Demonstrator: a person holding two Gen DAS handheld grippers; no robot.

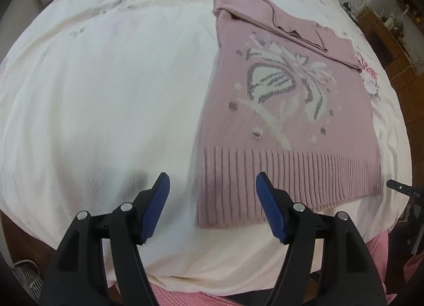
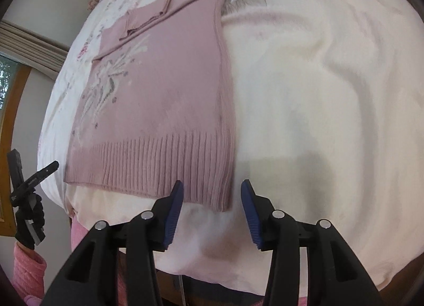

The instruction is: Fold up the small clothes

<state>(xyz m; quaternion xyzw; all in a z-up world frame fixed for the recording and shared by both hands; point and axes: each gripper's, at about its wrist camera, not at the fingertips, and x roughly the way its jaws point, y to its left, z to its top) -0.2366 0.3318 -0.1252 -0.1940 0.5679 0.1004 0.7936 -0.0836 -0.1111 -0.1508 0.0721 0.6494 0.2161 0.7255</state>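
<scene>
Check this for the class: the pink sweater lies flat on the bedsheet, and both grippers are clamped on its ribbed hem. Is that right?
Not quite. The pink sweater does lie flat on the bedsheet, but the left gripper and right gripper are both open and hold nothing, as each wrist view shows.

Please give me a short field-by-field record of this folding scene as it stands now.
garment: pink knit sweater, lying flat, butterfly pattern up
sleeves: folded across the upper part
hem: ribbed, nearest both grippers
surface: floral bedsheet
left gripper: open, empty, above the sheet beside the hem
right gripper: open, empty, at the hem's corner
</scene>
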